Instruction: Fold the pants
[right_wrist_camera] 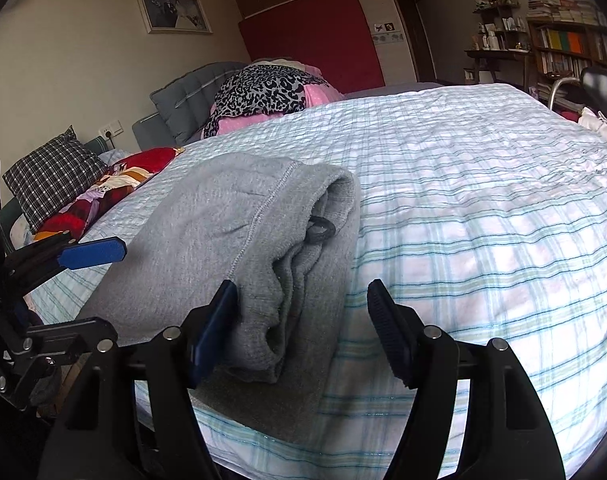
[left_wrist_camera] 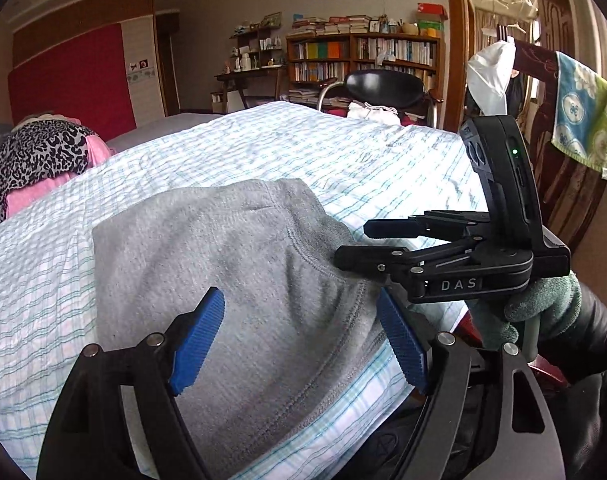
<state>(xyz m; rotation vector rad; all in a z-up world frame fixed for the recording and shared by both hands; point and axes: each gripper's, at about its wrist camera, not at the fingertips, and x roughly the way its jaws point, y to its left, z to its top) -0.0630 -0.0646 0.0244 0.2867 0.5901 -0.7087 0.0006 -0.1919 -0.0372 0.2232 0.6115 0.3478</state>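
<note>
Grey pants [left_wrist_camera: 231, 264] lie folded into a compact stack near the front edge of the bed; they also show in the right wrist view [right_wrist_camera: 239, 232], layered edges facing me, a black drawstring loop [right_wrist_camera: 320, 230] poking out. My left gripper [left_wrist_camera: 299, 344] is open, its blue pads [left_wrist_camera: 199, 344] spread just above the stack, holding nothing. My right gripper [right_wrist_camera: 303, 332] is open and empty at the stack's near right corner; it also shows in the left wrist view [left_wrist_camera: 357, 242], open at the stack's right edge. The left gripper's blue pad [right_wrist_camera: 93, 255] shows at the stack's left edge.
The bed wears a white and blue plaid sheet [right_wrist_camera: 483, 208]. A leopard-print and pink bundle [right_wrist_camera: 263, 96], a checked pillow [right_wrist_camera: 51, 180] and a red quilt [right_wrist_camera: 115, 184] lie at the head. A black chair [left_wrist_camera: 387, 88], bookshelves [left_wrist_camera: 363, 56] and a towel-draped chair [left_wrist_camera: 583, 128] stand beyond.
</note>
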